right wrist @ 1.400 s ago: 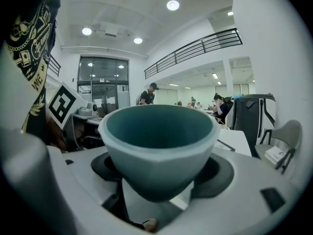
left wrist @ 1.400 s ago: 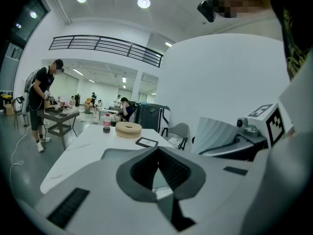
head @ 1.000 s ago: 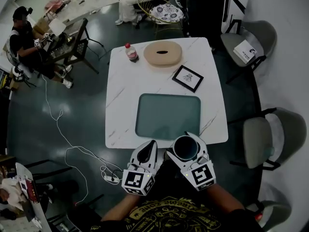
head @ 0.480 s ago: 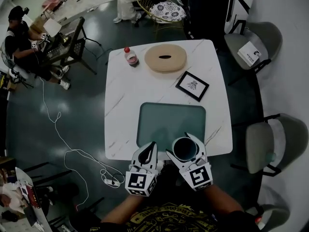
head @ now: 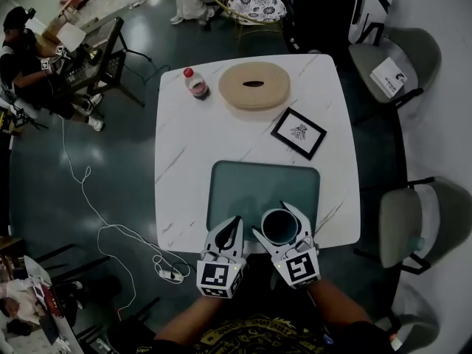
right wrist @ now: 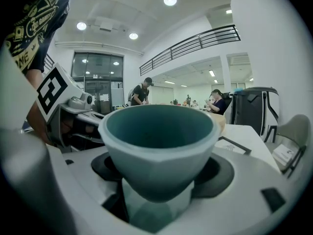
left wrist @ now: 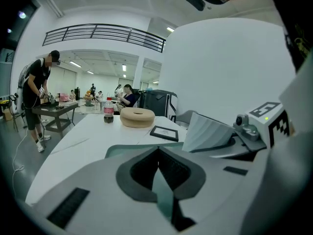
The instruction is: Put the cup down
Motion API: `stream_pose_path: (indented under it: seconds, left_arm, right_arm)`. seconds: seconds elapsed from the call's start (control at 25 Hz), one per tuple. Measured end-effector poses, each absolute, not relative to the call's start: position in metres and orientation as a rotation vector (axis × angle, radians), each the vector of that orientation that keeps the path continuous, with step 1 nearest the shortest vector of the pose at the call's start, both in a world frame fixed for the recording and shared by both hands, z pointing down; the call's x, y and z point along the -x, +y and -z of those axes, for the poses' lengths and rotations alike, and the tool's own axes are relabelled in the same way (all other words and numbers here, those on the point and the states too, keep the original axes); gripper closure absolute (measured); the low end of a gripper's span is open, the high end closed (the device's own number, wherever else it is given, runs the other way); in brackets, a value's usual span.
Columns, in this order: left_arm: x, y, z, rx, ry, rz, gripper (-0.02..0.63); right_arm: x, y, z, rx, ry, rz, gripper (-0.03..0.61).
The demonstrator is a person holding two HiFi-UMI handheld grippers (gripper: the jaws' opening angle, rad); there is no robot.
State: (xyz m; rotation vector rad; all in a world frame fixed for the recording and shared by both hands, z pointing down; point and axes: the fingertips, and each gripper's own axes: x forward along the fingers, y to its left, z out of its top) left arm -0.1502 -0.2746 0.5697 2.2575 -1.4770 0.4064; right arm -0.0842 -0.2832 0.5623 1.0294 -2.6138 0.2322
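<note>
Left tongs (head: 234, 221), right tongs (head: 270, 218) white; black shirt (head: 258, 335), yellow print.

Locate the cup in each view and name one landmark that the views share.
Head view: cup at bottom centre, held in the right tool, at the teal tray's near edge.
Left gripper view: cup right of centre, its pale side showing.
Right gripper view: cup fills the centre, between the jaws.
Shared landmark: the black picture frame on the table, beyond the cup.
</note>
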Motion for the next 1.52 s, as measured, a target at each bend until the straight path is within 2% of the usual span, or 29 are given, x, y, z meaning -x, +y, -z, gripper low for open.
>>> stream_pose_path:
  seconds: [0.72,1.52]
  left_arm:
    - [0.153,-0.288,-0.606,-2.203,-1.48,-0.448,0.604]
    - [0.158,-0.283,-0.607,-2.217,-1.464,-0.447,0.603]
  right_arm:
    - [0.087,-0.304,-0.602,-1.034,-2.61,-0.183,0.213]
    - [0.09,-0.308,-0.624,-1.092,-2.566,-0.207,0.212]
